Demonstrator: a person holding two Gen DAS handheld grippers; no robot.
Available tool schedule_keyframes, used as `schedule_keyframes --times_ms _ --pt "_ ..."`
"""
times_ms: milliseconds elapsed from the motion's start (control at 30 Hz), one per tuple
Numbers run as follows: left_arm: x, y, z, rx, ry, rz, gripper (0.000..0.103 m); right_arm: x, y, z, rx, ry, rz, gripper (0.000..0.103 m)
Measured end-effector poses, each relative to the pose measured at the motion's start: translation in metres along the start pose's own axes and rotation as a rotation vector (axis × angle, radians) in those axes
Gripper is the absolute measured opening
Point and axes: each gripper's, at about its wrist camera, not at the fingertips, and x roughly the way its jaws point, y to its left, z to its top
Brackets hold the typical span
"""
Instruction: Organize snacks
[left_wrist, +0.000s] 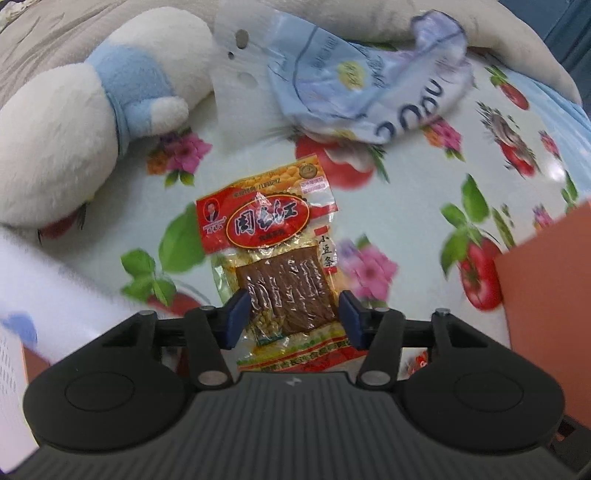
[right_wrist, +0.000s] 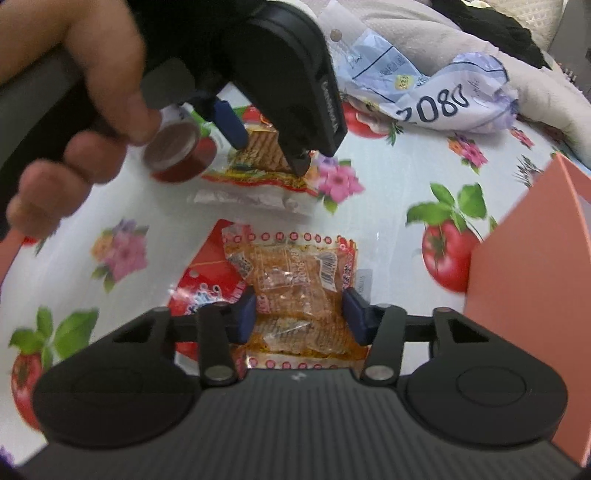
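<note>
We have each packet lying lengthwise between parted fingers: bean strips (left_wrist: 275, 254) under the left gripper (left_wrist: 293, 317), orange snack (right_wrist: 295, 284) under the right gripper (right_wrist: 299, 317).

1. I read both views as bright and evenly lit, shadows soft; source direction I can't tell.
2. Strong fisheye bowing toward every rim; corners go dark.
3. Left wrist: crumpled blue bag (left_wrist: 373, 85) at 1 o'clock is motion-smeared, print unreadable.
4. Right wrist: hand (right_wrist: 74, 110) at 10 o'clock is blurred, close to the lens.
5. Glare glints on the orange snack packet (right_wrist: 295, 280) at centre.
</note>
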Motion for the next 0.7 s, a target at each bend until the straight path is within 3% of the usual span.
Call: schedule_keyframes --times_ms 33,67,133,267,433,533,567,633,667,700 --pt "-0.002 -0.002 -0.003 0.000 0.010 0.004 0.017 -0.005 0.000 -0.005 0.018 -0.003 0.002 0.048" --pt "-0.004 -0.002 -0.006 -0.011 0.023 -0.006 0.012 -0.011 -0.002 -0.010 0.054 -0.008 0.002 0.047" --pt "-0.007 -0.003 -0.013 -0.009 0.025 -0.015 0.012 -0.028 -0.003 -0.022 0.117 -0.025 -0.006 0.046" --pt "-0.013 -0.004 -0.035 -0.007 0.055 -0.040 0.011 -0.056 0.007 -0.042 0.119 -0.042 0.002 0.046" --pt "-0.026 0.002 -0.058 -0.046 0.002 -0.094 0.011 -0.078 0.019 -0.059 0.112 -0.056 0.011 0.046" --pt "-0.040 -0.002 -0.063 0.021 -0.039 -0.079 0.014 -0.082 0.020 -0.065 0.112 -0.059 0.005 0.046" --pt "-0.043 -0.005 -0.064 0.062 -0.042 -0.071 0.022 -0.084 0.020 -0.067 0.112 -0.062 0.003 0.046" --pt "-0.048 -0.014 -0.066 0.157 -0.057 -0.048 0.047 -0.086 0.020 -0.069 0.111 -0.068 -0.004 0.046" --pt "-0.051 -0.019 -0.069 0.205 -0.077 -0.016 0.065 -0.087 0.021 -0.071 0.109 -0.072 -0.009 0.046" --pt "-0.053 -0.025 -0.072 0.255 -0.104 0.020 0.072 -0.087 0.021 -0.071 0.108 -0.075 -0.011 0.046"
